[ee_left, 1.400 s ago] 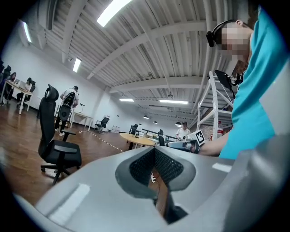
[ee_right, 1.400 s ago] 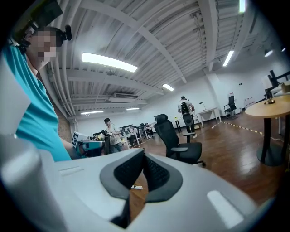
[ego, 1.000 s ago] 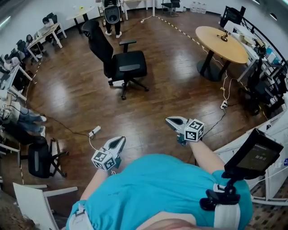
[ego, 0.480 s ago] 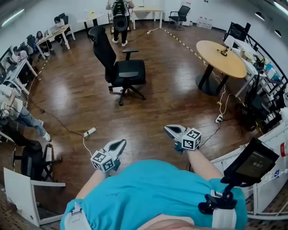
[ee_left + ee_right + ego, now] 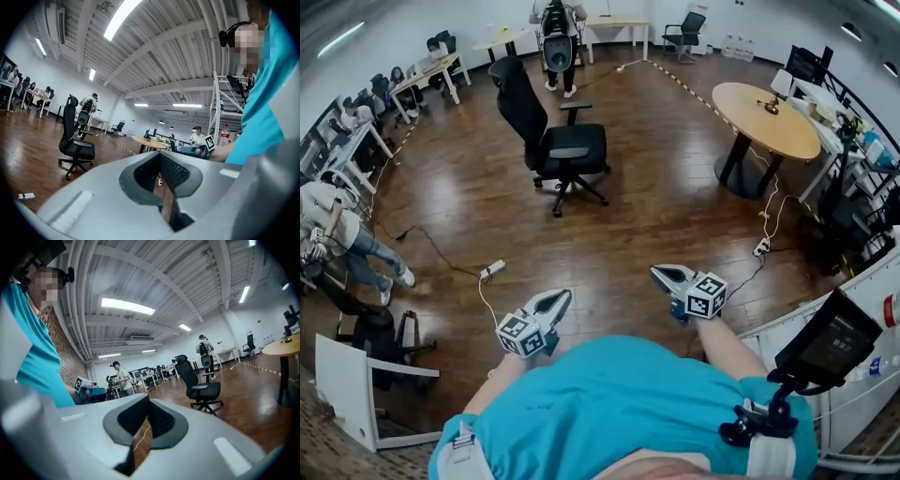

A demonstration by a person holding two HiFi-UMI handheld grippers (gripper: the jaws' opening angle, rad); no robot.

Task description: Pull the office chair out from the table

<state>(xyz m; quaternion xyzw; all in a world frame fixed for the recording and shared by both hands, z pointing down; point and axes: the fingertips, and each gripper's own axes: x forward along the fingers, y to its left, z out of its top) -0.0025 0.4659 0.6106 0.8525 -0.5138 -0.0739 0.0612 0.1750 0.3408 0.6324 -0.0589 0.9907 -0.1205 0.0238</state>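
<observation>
Grippers shifted; left gripper (image 5: 564,296) jaws together | right gripper (image 5: 657,272) jaws together | office chair (image 5: 567,150) well apart

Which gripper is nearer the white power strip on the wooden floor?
Left. The left gripper is held just right of the white power strip; the right gripper is much farther to its right.

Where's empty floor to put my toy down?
Bare wood lies between the office chair and the round table, and between that chair and the power strip. Crowded: desks at left, cables at right.
</observation>
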